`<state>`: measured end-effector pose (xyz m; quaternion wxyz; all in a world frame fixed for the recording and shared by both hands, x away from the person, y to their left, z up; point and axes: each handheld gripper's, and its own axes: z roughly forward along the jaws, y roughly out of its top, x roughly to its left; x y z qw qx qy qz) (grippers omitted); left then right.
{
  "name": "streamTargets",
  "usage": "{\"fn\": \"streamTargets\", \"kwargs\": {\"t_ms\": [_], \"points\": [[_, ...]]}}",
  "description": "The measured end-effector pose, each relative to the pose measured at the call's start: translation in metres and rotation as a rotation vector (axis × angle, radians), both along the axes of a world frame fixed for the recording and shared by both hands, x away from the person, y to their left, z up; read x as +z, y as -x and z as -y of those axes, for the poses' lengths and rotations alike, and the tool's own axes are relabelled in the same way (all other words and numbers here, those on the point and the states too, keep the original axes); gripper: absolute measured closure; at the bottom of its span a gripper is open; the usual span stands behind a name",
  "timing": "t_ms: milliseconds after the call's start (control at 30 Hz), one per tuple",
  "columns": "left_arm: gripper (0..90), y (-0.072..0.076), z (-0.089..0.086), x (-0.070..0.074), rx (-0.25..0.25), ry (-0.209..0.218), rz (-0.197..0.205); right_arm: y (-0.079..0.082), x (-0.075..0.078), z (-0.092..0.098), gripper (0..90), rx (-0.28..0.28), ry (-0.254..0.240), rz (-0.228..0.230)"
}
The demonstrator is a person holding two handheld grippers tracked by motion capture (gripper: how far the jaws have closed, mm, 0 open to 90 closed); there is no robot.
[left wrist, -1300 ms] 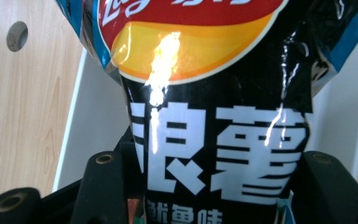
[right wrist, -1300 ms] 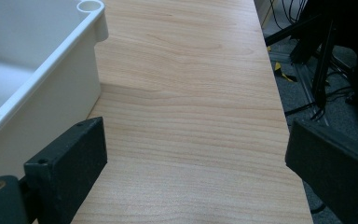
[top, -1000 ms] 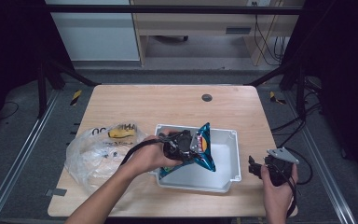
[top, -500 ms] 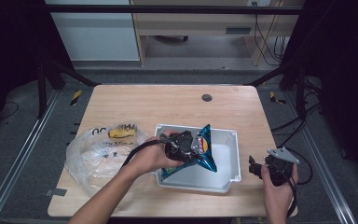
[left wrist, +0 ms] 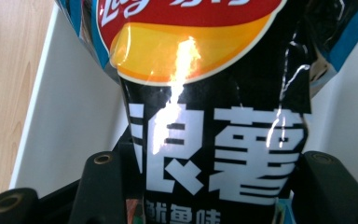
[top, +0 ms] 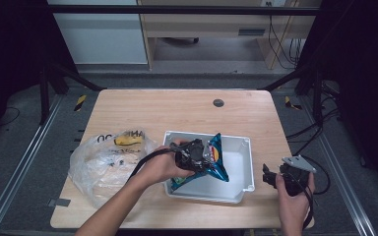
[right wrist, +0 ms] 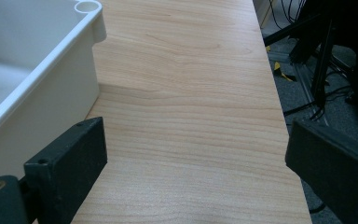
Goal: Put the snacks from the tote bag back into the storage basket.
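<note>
The left tool (top: pixel 199 156) pinched the chip bag (top: pixel 215 160) over the white bin (top: pixel 241 169), likely to drop it in, while the right tool (top: pixel 275 176) waited wide apart at three o'clock.

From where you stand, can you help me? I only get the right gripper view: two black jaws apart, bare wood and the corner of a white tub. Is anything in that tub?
Observer: Yes. A blue chip bag stands tilted in the white tub.
Operator: Is it lying loose?
Observer: No. The left gripper is shut on it; the left gripper view has the bag pinched between both jaws.
Operator: Anything else on the table?
Observer: A crumpled clear plastic bag lies left of the tub.
Operator: And my gripper?
Observer: The right gripper sits open at the table's right edge, holding nothing.
</note>
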<state>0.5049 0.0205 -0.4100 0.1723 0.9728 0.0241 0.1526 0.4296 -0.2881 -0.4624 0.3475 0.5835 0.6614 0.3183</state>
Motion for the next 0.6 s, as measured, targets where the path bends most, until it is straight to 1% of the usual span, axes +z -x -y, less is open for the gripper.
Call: {"fn": "streamTargets", "kwargs": {"t_ms": [133,200,300,600], "points": [[46.4,-0.0015,0.0006,-0.0003,0.022,0.01,-0.001,-0.0001,-0.0002,0.0002,5.8,0.001,0.004,0.002],[46.4,-0.0018,0.0015,-0.0006,0.03,0.009,-0.001,-0.0001,0.0,0.0001,5.9,0.001,-0.001,0.0],[46.3,-0.0026,0.0029,-0.0005,0.035,0.007,-0.004,-0.0004,-0.0004,0.0005,5.8,0.002,0.005,0.002],[45.7,-0.0024,0.0055,-0.0015,0.031,-0.002,-0.002,-0.0003,-0.0004,0.0005,5.8,0.002,0.005,0.001]]}}
